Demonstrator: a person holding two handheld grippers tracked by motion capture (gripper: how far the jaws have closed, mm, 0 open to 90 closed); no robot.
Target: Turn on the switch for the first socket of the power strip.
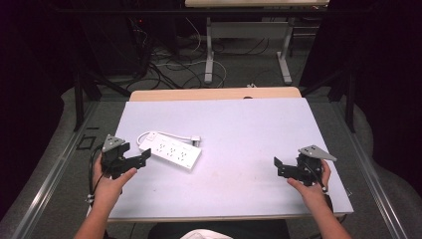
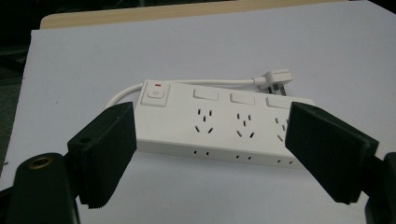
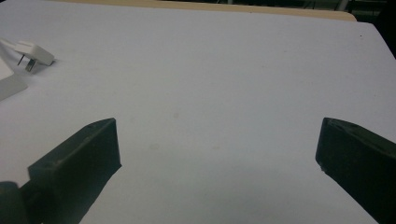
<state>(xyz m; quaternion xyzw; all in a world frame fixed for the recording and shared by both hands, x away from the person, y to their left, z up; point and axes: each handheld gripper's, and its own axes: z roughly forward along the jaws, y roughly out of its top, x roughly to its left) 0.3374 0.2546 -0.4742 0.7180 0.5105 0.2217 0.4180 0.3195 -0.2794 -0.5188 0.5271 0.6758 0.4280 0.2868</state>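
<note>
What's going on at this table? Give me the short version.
A person at the table holds a two-jaw gripper in each hand. The left gripper is open and points at a white power strip, close to its switch end but not gripping it. The strip lies flat with its cord looped behind and its plug resting on the table. The right gripper is also open, holding nothing, over bare table well away from the strip.

White power strip (image 2: 219, 126) with red mark by its switch, white plug (image 2: 276, 78), black hand-held gripper (image 1: 144, 158) jaws, pale lilac bench (image 1: 249, 129) top, wood edge.
</note>
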